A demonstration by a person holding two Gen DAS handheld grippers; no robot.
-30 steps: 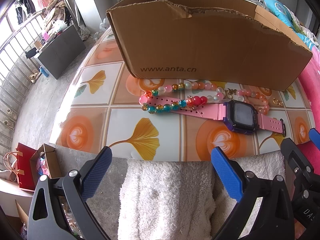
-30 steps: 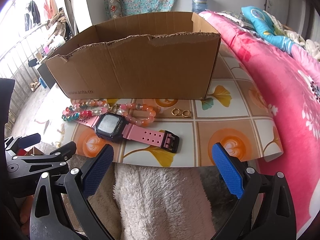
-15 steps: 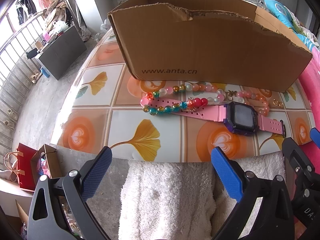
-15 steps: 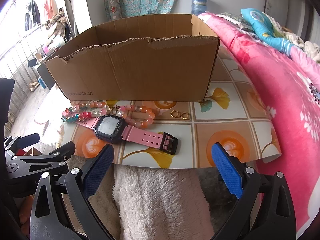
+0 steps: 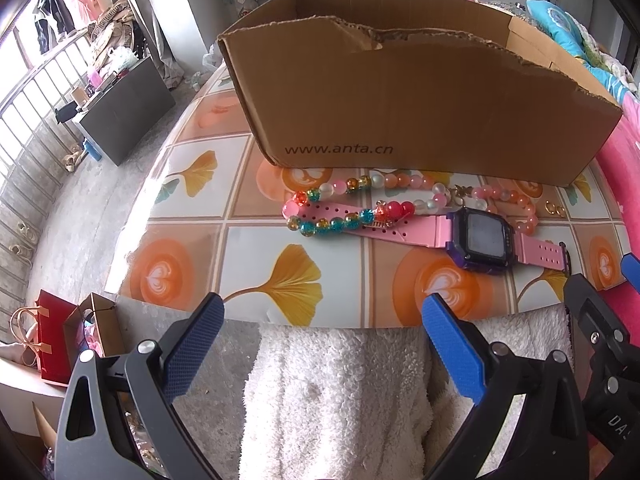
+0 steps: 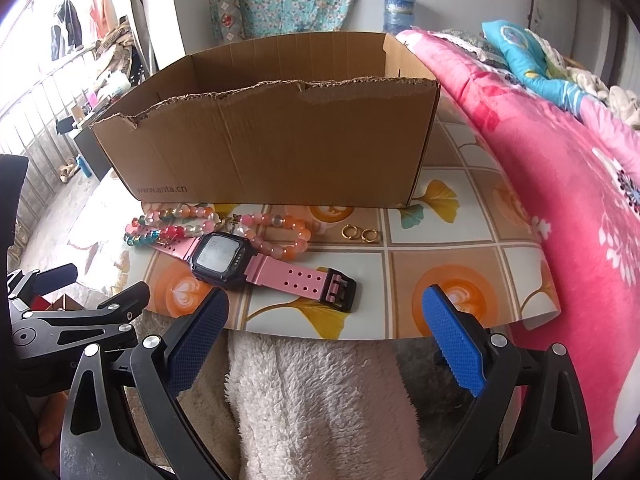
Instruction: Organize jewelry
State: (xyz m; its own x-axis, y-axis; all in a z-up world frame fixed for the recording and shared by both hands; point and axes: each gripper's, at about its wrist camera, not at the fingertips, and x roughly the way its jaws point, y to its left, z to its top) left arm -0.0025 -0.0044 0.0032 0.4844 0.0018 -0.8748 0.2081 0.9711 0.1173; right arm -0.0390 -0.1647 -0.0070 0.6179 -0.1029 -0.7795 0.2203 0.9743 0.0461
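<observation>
With nothing yet picked up, the left gripper (image 5: 320, 344) and right gripper (image 6: 324, 332) hover wide apart and empty short of the table edge, so the pink watch (image 6: 260, 266) (lying before the cardboard box (image 6: 280, 144) among bead bracelets (image 5: 352, 204)) probably gets a reach first.

The left tool (image 5: 320, 322) is held level with its two blue fingers (image 5: 196, 346) spread wide and nothing between them. The right tool (image 6: 324, 316) is just beside it, on its right, also spread wide and empty.
</observation>
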